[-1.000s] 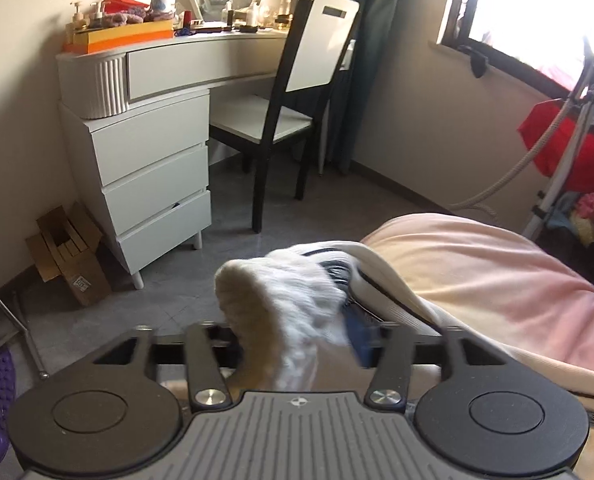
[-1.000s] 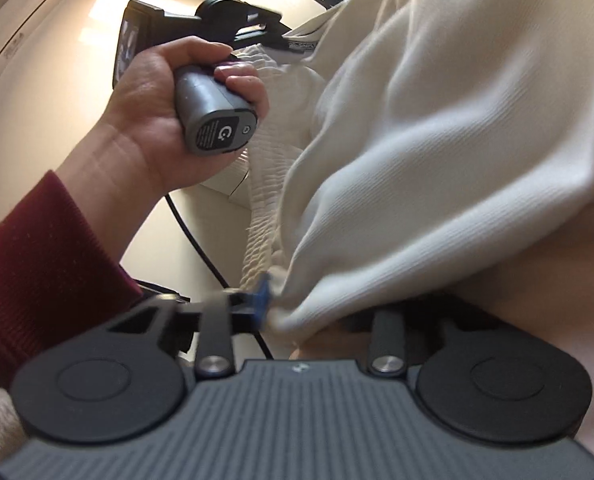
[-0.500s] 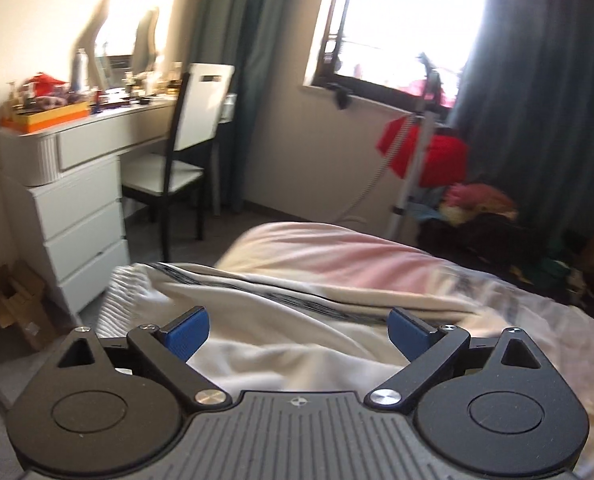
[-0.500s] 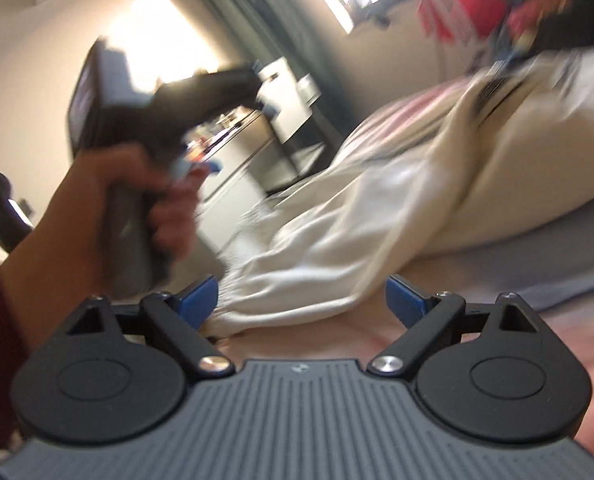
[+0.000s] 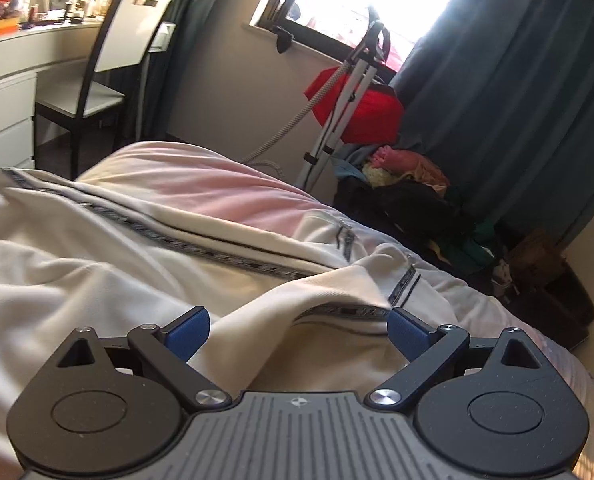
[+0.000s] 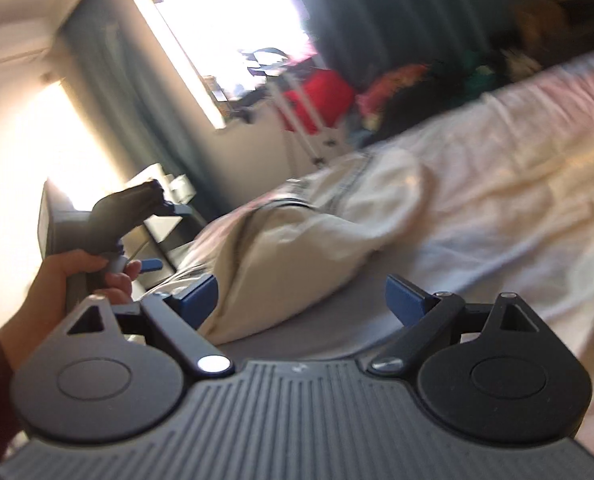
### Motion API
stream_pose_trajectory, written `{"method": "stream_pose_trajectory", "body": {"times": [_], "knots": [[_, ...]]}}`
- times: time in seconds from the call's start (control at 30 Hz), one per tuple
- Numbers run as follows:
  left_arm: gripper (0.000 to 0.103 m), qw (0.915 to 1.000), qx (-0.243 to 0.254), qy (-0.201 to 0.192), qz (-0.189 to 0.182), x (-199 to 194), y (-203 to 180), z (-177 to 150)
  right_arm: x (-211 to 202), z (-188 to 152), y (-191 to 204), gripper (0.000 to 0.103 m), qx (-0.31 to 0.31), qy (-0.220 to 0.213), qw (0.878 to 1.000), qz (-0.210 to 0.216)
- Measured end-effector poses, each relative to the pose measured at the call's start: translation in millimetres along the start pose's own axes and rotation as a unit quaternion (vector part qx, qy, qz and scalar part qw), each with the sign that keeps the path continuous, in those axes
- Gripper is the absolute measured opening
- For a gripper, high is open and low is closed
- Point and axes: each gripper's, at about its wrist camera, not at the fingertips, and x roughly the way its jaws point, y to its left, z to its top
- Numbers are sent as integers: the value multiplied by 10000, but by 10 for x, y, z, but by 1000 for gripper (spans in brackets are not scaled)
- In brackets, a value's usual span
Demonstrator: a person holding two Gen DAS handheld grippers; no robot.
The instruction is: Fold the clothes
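A cream garment (image 5: 109,264) with a dark patterned stripe lies rumpled on the bed; it looks like track pants. My left gripper (image 5: 297,330) hangs open just above a raised fold of it, blue pads wide apart and holding nothing. In the right wrist view the same cream garment (image 6: 297,240) lies in a heap across the pale sheet. My right gripper (image 6: 301,300) is open too, its left pad close to the cloth edge. A hand (image 6: 57,284) holds the other gripper's handle at the left.
The bed (image 5: 201,184) has a pinkish cover (image 6: 517,184). Beyond it stand a white dresser (image 5: 5,80), a chair (image 5: 109,60), a red item on a metal stand (image 5: 357,100), a clothes pile (image 5: 409,184) and dark curtains (image 5: 517,100) by the window.
Both grippers let go of the cream garment and opened; it dropped onto the bed. Both views swung right, from the dresser side toward the window.
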Motion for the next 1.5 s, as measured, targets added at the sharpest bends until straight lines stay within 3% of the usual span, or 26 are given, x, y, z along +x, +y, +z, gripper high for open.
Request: {"method": "stream_pose_trajectory", "body": {"times": [0.17,0.23,0.3,0.33,0.4,0.43,0.47,0.5,0.53,0.7,0.8,1.0,1.07,1.13,1.2,1.27,1.37,1.5], "knots": [[97,9989,354,22,303,805,-315,81,365,18,-389,92,143,198,9991,-347],[94,9981,509,202,277,1075,-381,90,502,-6,-553,92,412,426,9977,-342],[80,9966,664,437,201,1330,-430,92,609,-20,-701,92,724,628,9949,-312],[77,9959,754,491,128,1390,-450,83,624,-20,-745,92,830,630,9941,-318],[56,9942,960,480,-84,1385,-482,48,653,-20,-833,92,1040,633,9920,-330],[52,9930,1063,474,-189,1382,-497,30,667,-20,-877,92,1145,635,9908,-335],[36,9914,1201,442,-256,1349,-523,-2,682,-20,-921,92,1251,637,9895,-341],[10,9894,1347,429,-322,1279,-548,-40,696,-19,-965,92,1355,638,9881,-347],[0,9872,1468,456,-419,1202,-564,-73,710,-19,-1009,92,1460,640,9866,-352],[0,9807,1796,-15,-777,405,-617,-282,554,14,-1154,92,2057,441,9770,-356],[0,9754,1924,-88,-1074,-90,-616,-478,412,54,-1060,92,1878,285,9812,-342],[0,9760,1884,-83,-1093,-587,-463,-821,158,74,-748,92,1252,156,9912,-391],[1,9793,1735,-29,-1038,-603,-367,-830,71,82,-674,92,1182,154,9921,-396],[12,9835,1544,-43,-943,-558,-276,-793,-19,88,-620,92,1192,126,9922,-330],[44,9877,1343,-158,-784,-471,-177,-730,-102,91,-577,92,1222,89,9922,-239],[60,9917,1132,-306,-521,-310,-99,-647,-131,88,-567,92,1191,76,9926,-205],[62,9958,798,-370,-258,59,-1,-441,-41,89,-625,92,1276,167,9914,-233],[73,9993,121,-209,-295,638,117,-130,171,47,-762,92,1558,374,9868,-254]]}}
